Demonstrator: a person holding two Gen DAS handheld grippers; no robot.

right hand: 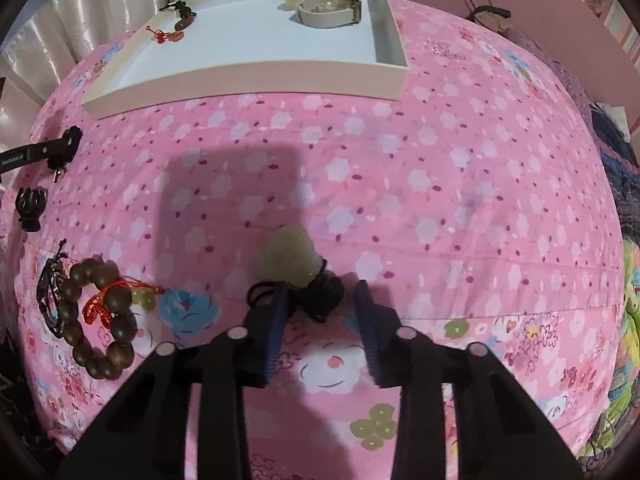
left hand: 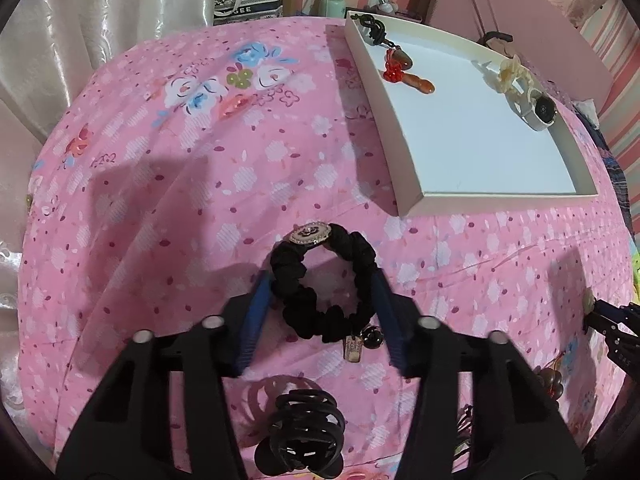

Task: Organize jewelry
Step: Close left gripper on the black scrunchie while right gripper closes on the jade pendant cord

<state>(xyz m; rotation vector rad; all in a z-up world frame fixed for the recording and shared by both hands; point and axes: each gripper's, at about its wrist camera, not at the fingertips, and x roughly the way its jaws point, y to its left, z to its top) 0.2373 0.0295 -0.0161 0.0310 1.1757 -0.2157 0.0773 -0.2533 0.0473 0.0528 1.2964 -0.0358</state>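
A black scrunchie [left hand: 320,276] with a rhinestone brooch and small charms lies on the pink floral bedspread between the blue pads of my left gripper [left hand: 320,284]; the jaws are open around it. In the right wrist view, my right gripper [right hand: 322,292] is open, straddling a pale jade pendant [right hand: 289,258] on a black cord [right hand: 320,294]. The white tray [left hand: 404,184] holds a red-and-amber charm [left hand: 400,66], a cream scrunchie [left hand: 510,74] and a white watch [left hand: 538,110]. The tray also shows in the right wrist view [right hand: 248,80].
A black claw clip [left hand: 300,436] lies below the left gripper. A wooden bead bracelet with red tassel [right hand: 100,316], a dark cord bracelet [right hand: 50,292] and the claw clip [right hand: 31,206] lie left of the right gripper. Curtains and pink wall stand behind the bed.
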